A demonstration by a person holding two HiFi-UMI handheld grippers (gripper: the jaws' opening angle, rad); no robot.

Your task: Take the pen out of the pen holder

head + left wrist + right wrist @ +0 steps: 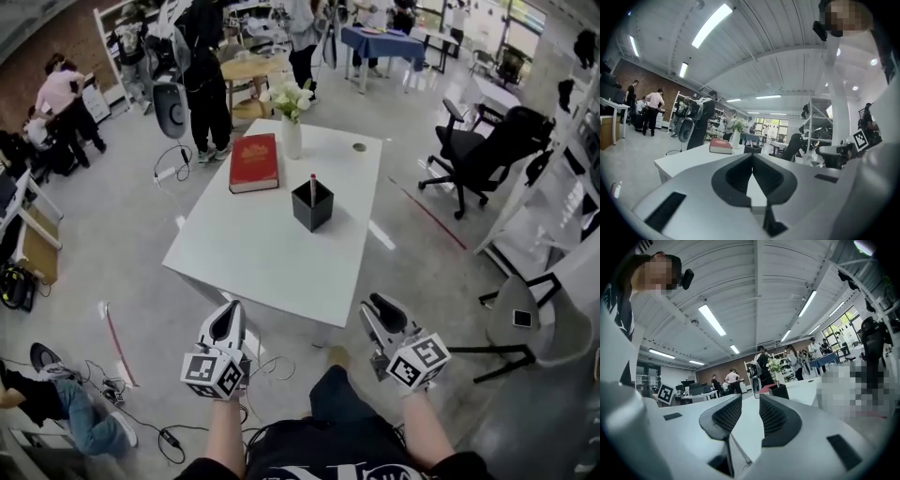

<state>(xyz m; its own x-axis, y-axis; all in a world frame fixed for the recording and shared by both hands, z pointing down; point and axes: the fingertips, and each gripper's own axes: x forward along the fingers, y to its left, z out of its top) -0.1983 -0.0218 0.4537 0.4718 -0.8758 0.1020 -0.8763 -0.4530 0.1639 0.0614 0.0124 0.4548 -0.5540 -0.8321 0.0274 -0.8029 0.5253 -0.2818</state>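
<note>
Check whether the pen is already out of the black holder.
No, the pen stands upright inside the pen holder on the white table.

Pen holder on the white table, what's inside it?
One pen stands upright in the black pen holder, its reddish top poking above the rim. The holder's walls cover the pen's lower part and the bottom, so anything else inside can't be seen.
</note>
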